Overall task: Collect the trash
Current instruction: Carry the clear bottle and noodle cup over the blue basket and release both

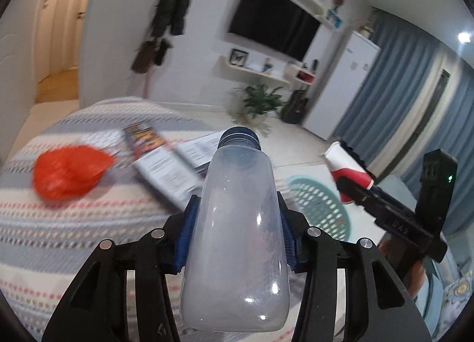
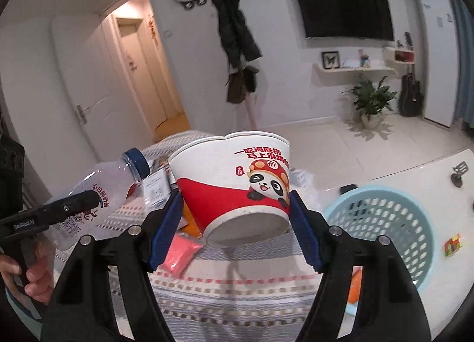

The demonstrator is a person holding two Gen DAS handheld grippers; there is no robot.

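We grip a clear bottle (image 1: 237,223) in our left gripper (image 1: 237,241) and a noodle cup (image 2: 234,185) in our right gripper (image 2: 237,223), both raised above the striped blanket (image 1: 59,238), near the basket (image 2: 385,223).

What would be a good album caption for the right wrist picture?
Right claw grips a panda-print paper bowl above the striped blanket, blue basket waiting alongside.

The left gripper (image 1: 237,223) points slightly downward, blue pads (image 1: 185,241) pressed on a clear plastic bottle (image 1: 237,238) lying lengthwise between them — cap forward. The right gripper (image 2: 237,223), likewise angled down, clamps a paper noodle bowl (image 2: 234,182) tilted between its pads. A hand (image 2: 32,277) grips the left handle.
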